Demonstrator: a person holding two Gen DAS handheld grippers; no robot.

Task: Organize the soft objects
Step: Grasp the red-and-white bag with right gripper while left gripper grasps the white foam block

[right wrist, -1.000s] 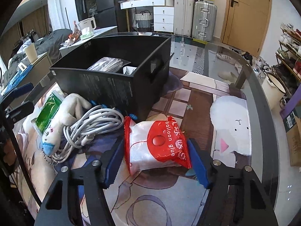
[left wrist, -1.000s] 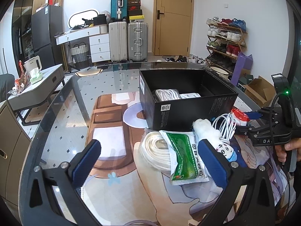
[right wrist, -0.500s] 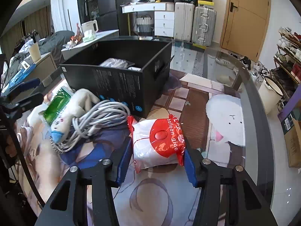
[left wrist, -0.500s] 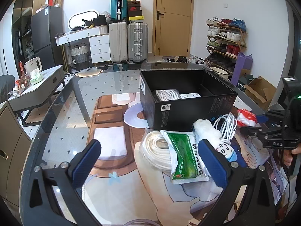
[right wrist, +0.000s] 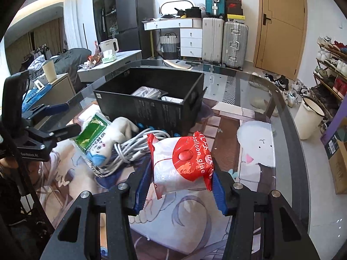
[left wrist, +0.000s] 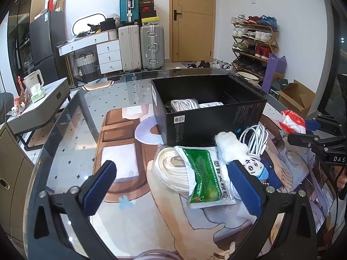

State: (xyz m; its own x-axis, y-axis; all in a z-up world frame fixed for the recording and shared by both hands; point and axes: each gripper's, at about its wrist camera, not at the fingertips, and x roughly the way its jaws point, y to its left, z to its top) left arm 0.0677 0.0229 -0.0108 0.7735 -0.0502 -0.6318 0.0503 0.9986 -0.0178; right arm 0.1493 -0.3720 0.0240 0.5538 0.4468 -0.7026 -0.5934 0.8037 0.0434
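Lifted off the mat, red-and-white packet (right wrist: 182, 162) sits clamped in right gripper (right wrist: 181, 187).

- I count one box (left wrist: 208, 112).
- Two packets inside it (left wrist: 184, 105).
- One glue bag (right wrist: 182, 162).
- One plush (left wrist: 234, 149).
- One cable (left wrist: 256, 138).
- One green sachet (left wrist: 206, 175).
- One rope coil (left wrist: 171, 171).
- Two grippers (left wrist: 173, 186) (right wrist: 180, 186).

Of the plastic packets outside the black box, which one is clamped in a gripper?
The red-and-white packet printed "balloon glue", pinched between the right gripper pads. The green-and-white packet lies on the mat against the white rope coil, ungripped.
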